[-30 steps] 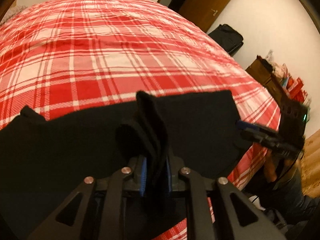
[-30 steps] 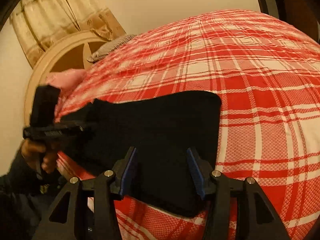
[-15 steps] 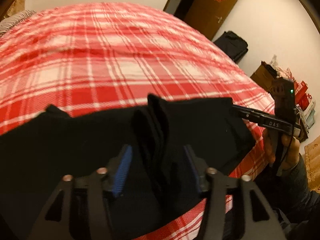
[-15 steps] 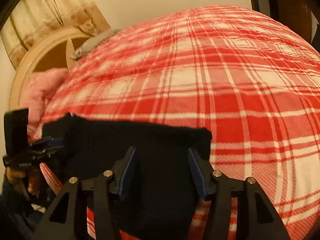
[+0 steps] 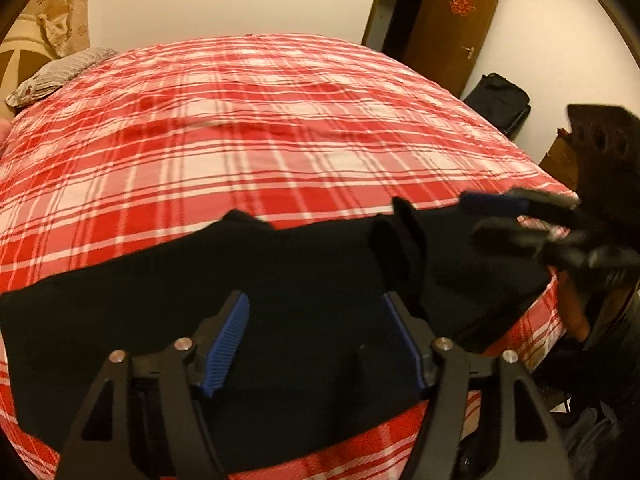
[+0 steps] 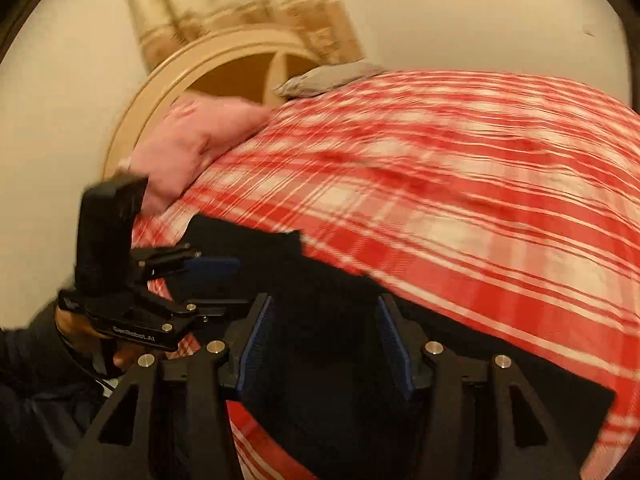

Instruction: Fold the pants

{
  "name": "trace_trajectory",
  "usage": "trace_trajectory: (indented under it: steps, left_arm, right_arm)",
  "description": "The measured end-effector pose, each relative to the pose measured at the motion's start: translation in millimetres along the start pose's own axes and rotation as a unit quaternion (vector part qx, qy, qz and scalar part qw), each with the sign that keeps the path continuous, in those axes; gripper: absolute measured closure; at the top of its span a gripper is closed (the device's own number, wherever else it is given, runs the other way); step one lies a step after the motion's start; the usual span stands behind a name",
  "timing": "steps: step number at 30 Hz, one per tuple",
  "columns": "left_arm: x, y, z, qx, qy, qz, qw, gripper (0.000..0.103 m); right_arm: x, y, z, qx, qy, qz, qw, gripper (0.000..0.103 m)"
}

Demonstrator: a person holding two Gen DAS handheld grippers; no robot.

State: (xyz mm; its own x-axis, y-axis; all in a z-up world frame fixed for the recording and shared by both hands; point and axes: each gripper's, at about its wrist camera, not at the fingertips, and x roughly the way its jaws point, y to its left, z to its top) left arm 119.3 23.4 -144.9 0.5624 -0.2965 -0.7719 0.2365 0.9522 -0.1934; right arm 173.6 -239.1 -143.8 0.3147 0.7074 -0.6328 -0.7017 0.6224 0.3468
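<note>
pants (image 5: 280,300) lying flat at bed (image 5: 280,140) edge | left gripper (image 5: 320,344) opening above pants, gripping nothing | right gripper (image 6: 324,344) hovering apart over pants

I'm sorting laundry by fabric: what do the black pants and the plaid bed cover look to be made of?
The pants look like a thick, matte knit or fleece: they show no sheen and hold a soft standing fold. The bed cover looks like thin woven cotton, matte, with fine crinkles across the red-and-white checks. Neither is certain from looks alone.
</note>
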Motion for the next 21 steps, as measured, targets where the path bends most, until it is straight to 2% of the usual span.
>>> trace_trajectory:
  steps: [4,6,9,11,14,16,17,18,19,21]
  left_arm:
    - [1,13,-6,-0.018,0.001,0.003,0.9998,0.027]
    - [0,19,-8,-0.028,0.000,0.000,0.9996,0.027]
    - [-1,25,-9,-0.036,-0.002,0.000,0.9993,0.027]
    - [-3,28,-10,-0.039,-0.006,0.001,0.9992,0.027]
    - [-8,32,-11,-0.042,-0.014,0.008,0.9990,0.027]
    - [-9,36,-11,-0.045,-0.015,0.020,0.9987,0.027]
    - [-10,38,-11,-0.046,-0.016,0.028,0.9984,0.027]
    - [-12,41,-10,-0.044,-0.018,0.040,0.9981,0.027]
    - [-14,43,-10,-0.043,-0.020,0.052,0.9975,0.027]
    - [-20,48,-10,-0.036,-0.026,0.088,0.9951,0.027]
  right_arm:
    - [42,14,-13,-0.012,0.060,0.001,0.998,0.048]
    - [54,17,-25,-0.008,0.094,0.024,0.995,0.048]
    - [49,32,-38,-0.048,0.096,0.022,0.994,0.048]
    - [41,32,-40,-0.034,0.101,0.037,0.994,0.048]
    - [22,29,-39,-0.023,0.079,0.037,0.996,0.048]
    - [26,27,-43,-0.013,0.097,0.036,0.994,0.048]
    - [32,27,-49,-0.012,0.120,0.036,0.992,0.048]
    - [38,31,-59,-0.030,0.137,0.026,0.990,0.048]
    - [36,37,-62,-0.054,0.122,0.015,0.991,0.048]
    - [33,43,-65,-0.062,0.119,0.006,0.991,0.048]
